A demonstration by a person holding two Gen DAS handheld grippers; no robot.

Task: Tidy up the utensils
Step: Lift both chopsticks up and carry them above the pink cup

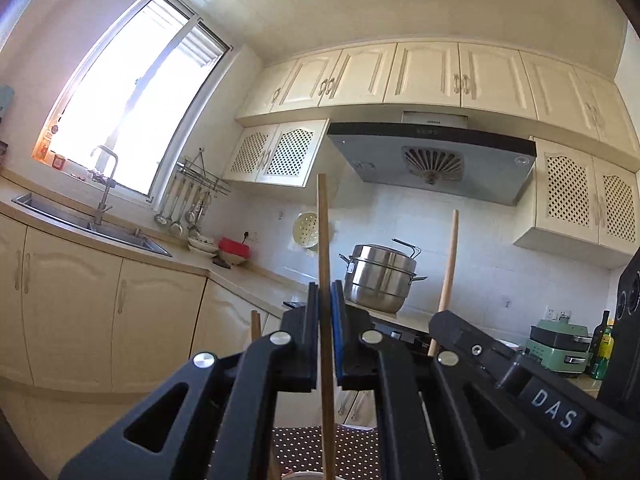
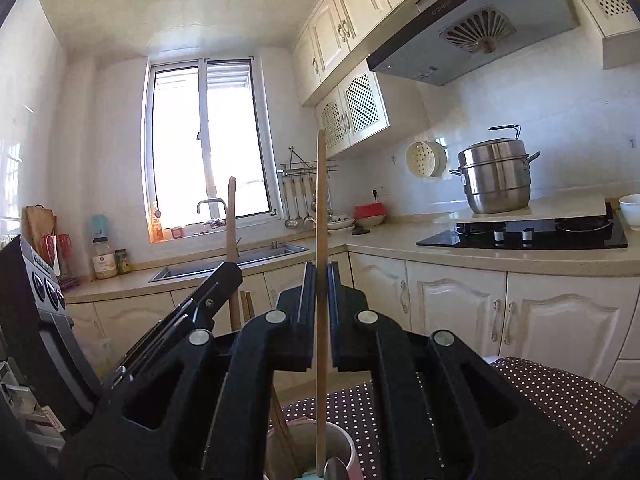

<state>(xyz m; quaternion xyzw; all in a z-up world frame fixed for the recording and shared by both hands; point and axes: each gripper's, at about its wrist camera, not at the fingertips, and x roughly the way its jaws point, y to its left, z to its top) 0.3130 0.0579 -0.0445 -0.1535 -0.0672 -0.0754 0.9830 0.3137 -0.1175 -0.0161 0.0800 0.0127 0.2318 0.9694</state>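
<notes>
My left gripper is shut on a wooden chopstick held upright. My right gripper is shut on another upright wooden chopstick, whose lower end reaches into a white utensil cup at the bottom edge. The cup holds several other sticks and a metal spoon. The right gripper's body shows in the left wrist view, with its chopstick beside it. The left gripper's body shows in the right wrist view, with its chopstick.
The cup stands on a brown polka-dot cloth. Behind are a counter with a sink, a black gas hob, a steel steamer pot, hanging ladles and a range hood.
</notes>
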